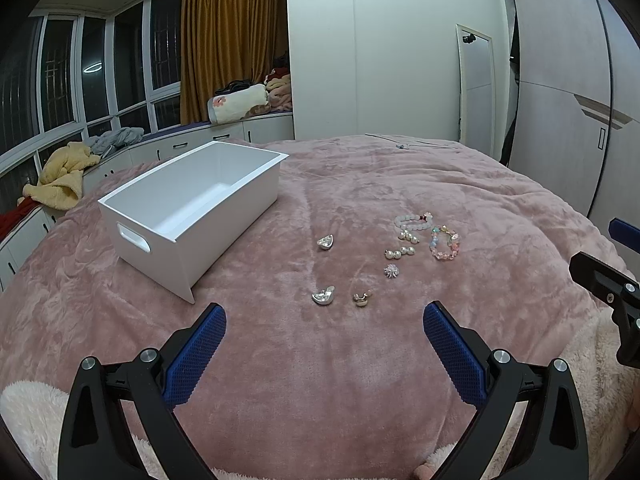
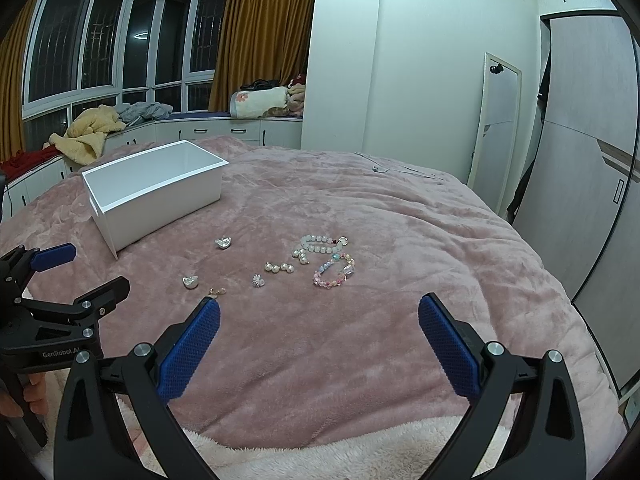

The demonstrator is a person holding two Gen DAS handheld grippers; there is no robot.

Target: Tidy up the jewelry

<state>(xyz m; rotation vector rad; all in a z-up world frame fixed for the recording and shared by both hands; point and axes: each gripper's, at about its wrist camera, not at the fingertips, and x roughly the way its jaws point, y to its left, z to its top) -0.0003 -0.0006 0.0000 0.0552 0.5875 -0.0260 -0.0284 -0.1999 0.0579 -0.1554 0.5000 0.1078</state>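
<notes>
Both jaws apart over pink blanket (image 1: 320, 360), jewelry beside white bin (image 1: 192, 208) (handle cutout (image 1: 134, 238) only in left view)

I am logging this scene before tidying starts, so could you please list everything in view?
white box: 1, white, nothing visible inside, left on the bed
pink blanket: 1, pink, covering the bed
silver earrings: 2, silver, right of the box
gold earring: 1, gold, beside the nearer silver one
pearl pieces: 2 clusters, white, centre right
sparkly stud: 1, silver, below the pearls
bead bracelets: 2, pastel, farthest right
curtain: 1, ochre, by the window
left hand-held gripper: 1, black and blue, open
right hand-held gripper: 1, black and blue, open
</notes>
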